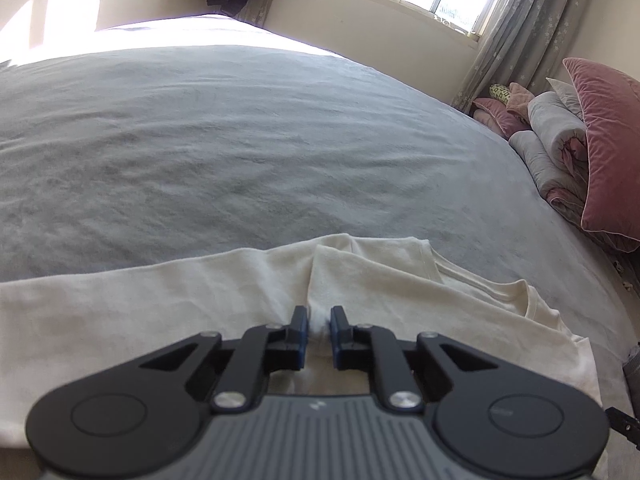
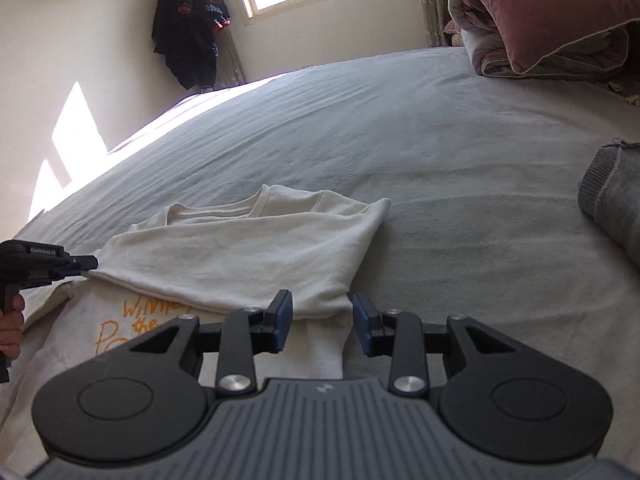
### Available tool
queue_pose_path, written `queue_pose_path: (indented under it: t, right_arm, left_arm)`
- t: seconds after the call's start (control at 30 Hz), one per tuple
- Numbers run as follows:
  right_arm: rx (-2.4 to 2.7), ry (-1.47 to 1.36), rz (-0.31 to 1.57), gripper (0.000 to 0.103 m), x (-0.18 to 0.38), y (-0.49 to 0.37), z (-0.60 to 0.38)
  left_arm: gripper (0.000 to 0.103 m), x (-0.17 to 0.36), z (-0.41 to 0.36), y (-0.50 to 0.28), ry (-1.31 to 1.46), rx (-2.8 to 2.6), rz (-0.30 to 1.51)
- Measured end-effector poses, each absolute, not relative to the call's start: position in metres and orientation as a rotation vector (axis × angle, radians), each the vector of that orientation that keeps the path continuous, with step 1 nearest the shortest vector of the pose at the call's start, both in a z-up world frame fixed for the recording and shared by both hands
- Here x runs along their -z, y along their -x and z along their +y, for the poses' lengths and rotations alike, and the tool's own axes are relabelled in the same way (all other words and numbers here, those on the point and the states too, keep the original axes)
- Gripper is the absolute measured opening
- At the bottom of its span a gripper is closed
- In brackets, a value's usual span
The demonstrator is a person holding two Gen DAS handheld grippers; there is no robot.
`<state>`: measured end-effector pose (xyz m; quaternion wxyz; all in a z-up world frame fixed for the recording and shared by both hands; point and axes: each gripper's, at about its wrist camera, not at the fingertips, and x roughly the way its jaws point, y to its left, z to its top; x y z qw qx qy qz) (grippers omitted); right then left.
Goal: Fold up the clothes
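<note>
One fold shows in the cream cotton T-shirt point(image 2: 240, 256) on the grey bed point(image 2: 440, 168): its collar end lies doubled over the printed front, the left gripper point(image 1: 319, 320) clamped on a pinch of it, the right gripper point(image 2: 320, 314) with jaws apart just above the folded edge, so more folding seems left.

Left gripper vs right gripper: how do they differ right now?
Left gripper is shut on a pinch of the cream T-shirt; right gripper is open, holding nothing. The left grips the folded-over flap's edge; the right has the flap's other corner between its fingers. Both are the same black build with blue pads.
</note>
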<state>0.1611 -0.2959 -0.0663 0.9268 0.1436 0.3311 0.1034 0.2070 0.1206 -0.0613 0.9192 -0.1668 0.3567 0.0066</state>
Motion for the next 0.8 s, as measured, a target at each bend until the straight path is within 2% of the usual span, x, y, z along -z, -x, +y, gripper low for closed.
queue_pose_path:
  t: [0.1, 0.13, 0.23, 0.4, 0.47, 0.53, 0.7, 0.8]
  right_arm:
    - [-0.198, -0.410, 0.720, 0.021, 0.076, -0.173, -0.307]
    - [-0.194, -0.424, 0.730, 0.009, 0.078, -0.175, -0.308]
    - [-0.135, -0.445, 0.707, 0.000, 0.075, -0.172, -0.309]
    - [-0.030, -0.406, 0.736, 0.000, 0.074, -0.175, -0.308]
    - [-0.031, -0.425, 0.704, 0.009, 0.066, -0.172, -0.306]
    - [-0.050, -0.412, 0.686, 0.012, 0.058, -0.171, -0.299]
    - [-0.146, -0.349, 0.675, 0.012, 0.046, -0.175, -0.269]
    - [-0.209, -0.319, 0.677, 0.018, 0.044, -0.176, -0.250]
  left_arm:
    - [0.012, 0.062, 0.120, -0.206, 0.338, -0.013, 0.742]
    - [0.012, 0.062, 0.120, -0.205, 0.338, -0.012, 0.742]
    - [0.012, 0.059, 0.121, -0.201, 0.345, 0.000, 0.729]
    - [0.012, 0.065, 0.117, -0.200, 0.278, 0.021, 0.771]
    - [0.012, 0.060, 0.119, -0.197, 0.282, 0.032, 0.766]
    - [0.012, 0.058, 0.121, -0.196, 0.286, 0.037, 0.769]
    - [0.015, 0.054, 0.123, -0.192, 0.289, 0.053, 0.794]
    - [0.018, 0.042, 0.135, -0.181, 0.330, 0.061, 0.814]
